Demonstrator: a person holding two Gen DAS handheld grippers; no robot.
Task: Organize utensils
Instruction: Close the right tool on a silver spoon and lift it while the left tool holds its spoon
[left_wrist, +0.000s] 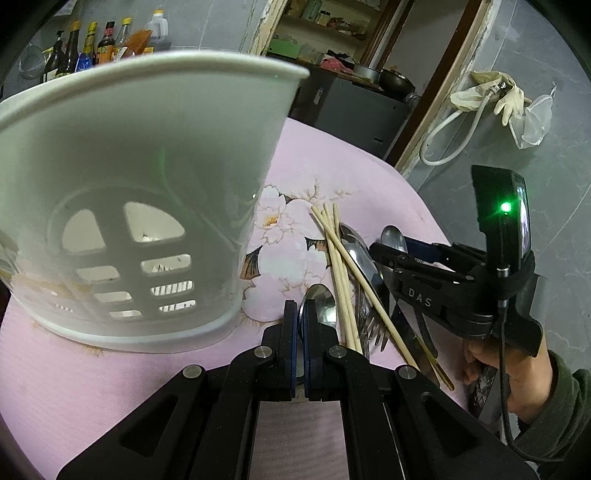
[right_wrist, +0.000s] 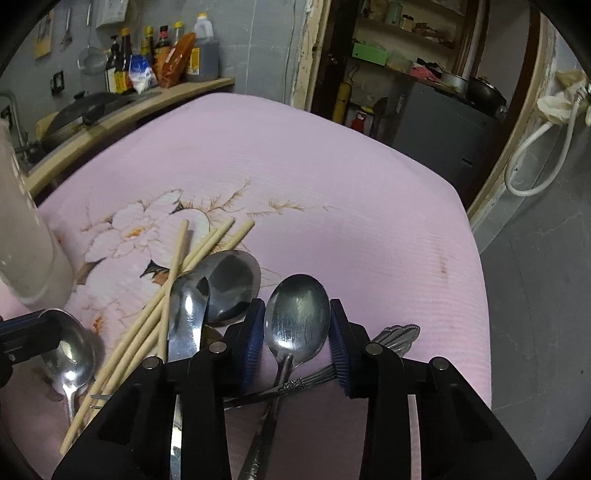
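My left gripper (left_wrist: 300, 317) is shut on a steel spoon (left_wrist: 325, 306), whose bowl sticks out past the fingertips, just right of the white slotted basket (left_wrist: 129, 184). In the right wrist view that spoon (right_wrist: 72, 350) and gripper show at the left edge. My right gripper (right_wrist: 297, 314) is shut on the bowl of a second spoon (right_wrist: 295, 325), pads touching both its sides; its handle runs back under the gripper. The left wrist view shows the right gripper (left_wrist: 380, 251) over the pile. Several chopsticks (right_wrist: 177, 295), a large spoon (right_wrist: 232, 284), a knife (right_wrist: 186, 321) and forks (left_wrist: 369, 317) lie heaped.
A pink floral cloth (right_wrist: 332, 184) covers the table. The basket (right_wrist: 22, 221) stands at its left. A shelf of bottles (right_wrist: 159, 55) runs behind, a dark cabinet (right_wrist: 436, 122) sits past the far edge. A hose and gloves (left_wrist: 491, 96) hang on the right wall.
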